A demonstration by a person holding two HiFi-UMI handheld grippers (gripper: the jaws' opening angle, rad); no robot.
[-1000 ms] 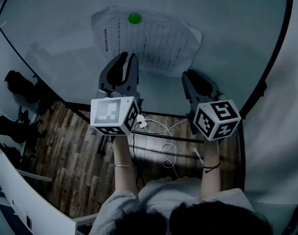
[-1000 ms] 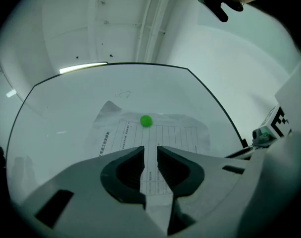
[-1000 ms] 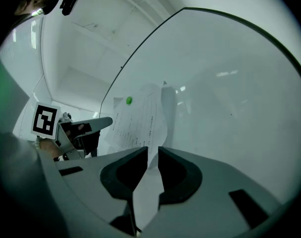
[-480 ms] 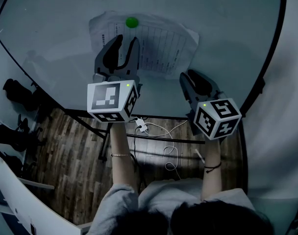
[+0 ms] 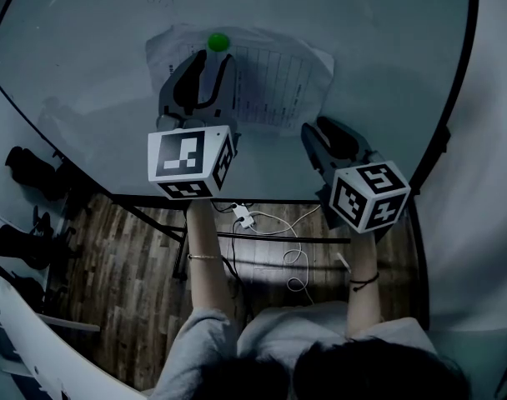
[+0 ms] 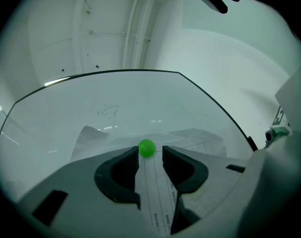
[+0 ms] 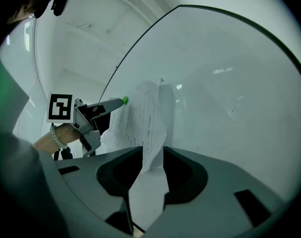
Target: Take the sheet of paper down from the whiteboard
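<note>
The sheet of paper [image 5: 270, 82], likely light and limp, hangs on the whiteboard [image 5: 87, 65] under a green magnet [image 5: 218, 42]. The left gripper [image 5: 213, 59], just opened wide, flanks the green magnet. The right gripper [image 5: 318, 130], just opened too, straddles the loose corner below without pinching, probably the best hold.

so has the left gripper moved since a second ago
Yes. The left gripper has climbed the whiteboard, from the lower edge of the sheet of paper up to the green magnet, which now shows between its tips. Its jaws have just been opening.
</note>
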